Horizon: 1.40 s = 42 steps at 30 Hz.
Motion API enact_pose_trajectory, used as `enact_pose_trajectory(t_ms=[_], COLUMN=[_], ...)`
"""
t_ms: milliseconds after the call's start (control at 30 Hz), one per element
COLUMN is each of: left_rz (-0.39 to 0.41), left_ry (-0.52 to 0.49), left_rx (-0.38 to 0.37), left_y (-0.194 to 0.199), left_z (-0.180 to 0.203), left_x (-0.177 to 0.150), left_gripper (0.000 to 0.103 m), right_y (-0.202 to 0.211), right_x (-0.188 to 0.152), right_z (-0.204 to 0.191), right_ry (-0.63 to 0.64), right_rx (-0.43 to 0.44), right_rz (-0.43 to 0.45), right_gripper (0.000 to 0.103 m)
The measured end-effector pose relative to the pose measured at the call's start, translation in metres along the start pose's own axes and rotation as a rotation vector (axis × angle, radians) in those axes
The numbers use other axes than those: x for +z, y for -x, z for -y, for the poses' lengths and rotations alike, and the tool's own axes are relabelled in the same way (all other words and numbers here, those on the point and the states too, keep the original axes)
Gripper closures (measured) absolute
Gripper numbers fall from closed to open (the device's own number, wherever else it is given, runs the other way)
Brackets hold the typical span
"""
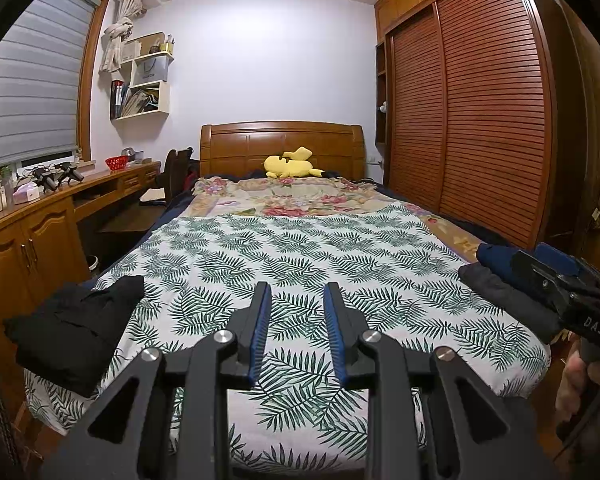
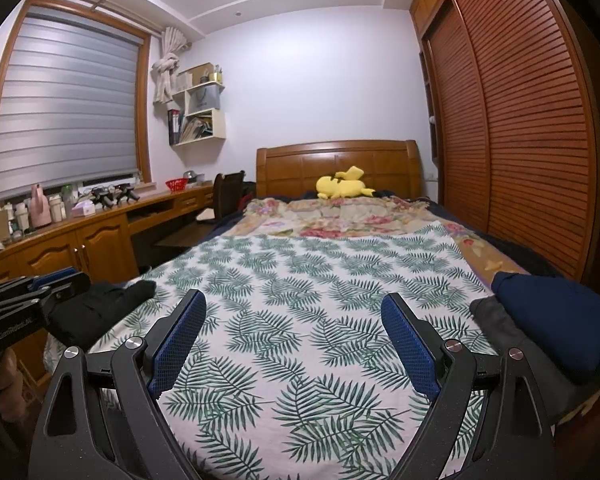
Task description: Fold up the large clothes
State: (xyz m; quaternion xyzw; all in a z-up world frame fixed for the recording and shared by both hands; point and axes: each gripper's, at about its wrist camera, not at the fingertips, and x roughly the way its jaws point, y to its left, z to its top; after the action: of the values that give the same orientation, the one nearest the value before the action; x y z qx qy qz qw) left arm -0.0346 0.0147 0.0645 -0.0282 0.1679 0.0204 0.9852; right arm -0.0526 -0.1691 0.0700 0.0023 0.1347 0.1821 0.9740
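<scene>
1. Left gripper [image 1: 298,292]: jaws narrowly apart, nothing between them, above leaf-print sheet [image 1: 300,256] at the bed's foot.
2. Right gripper [image 2: 294,300]: jaws spread wide, empty, over the same sheet.
3. Black garment [image 1: 76,324] lies crumpled on the sheet's left edge; folded grey garment [image 1: 504,292] with navy garment [image 1: 494,254] stacked on it at the right edge.
4. Only the left wrist view shows the black garment whole; only the right wrist view shows the navy top [image 2: 560,320] close up.
5. Yellow plush [image 1: 290,164] by the headboard.
</scene>
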Motion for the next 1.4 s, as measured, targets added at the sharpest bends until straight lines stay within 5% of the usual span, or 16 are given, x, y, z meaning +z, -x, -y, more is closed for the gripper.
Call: enact_pose_trajectory(t_ms=[1400], left_rz=[0.007], left_ry=[0.009], left_rx=[0.001], left_y=[0.002], left_z=[-0.0017], left_x=[-0.0036], left_gripper=[0.076], right_y=[0.0004], right_x=[-0.0026], right_z=[-0.0011], right_ry=[0.002], right_rx=[-0.004], right_rz=[0.004], right_gripper=[0.012])
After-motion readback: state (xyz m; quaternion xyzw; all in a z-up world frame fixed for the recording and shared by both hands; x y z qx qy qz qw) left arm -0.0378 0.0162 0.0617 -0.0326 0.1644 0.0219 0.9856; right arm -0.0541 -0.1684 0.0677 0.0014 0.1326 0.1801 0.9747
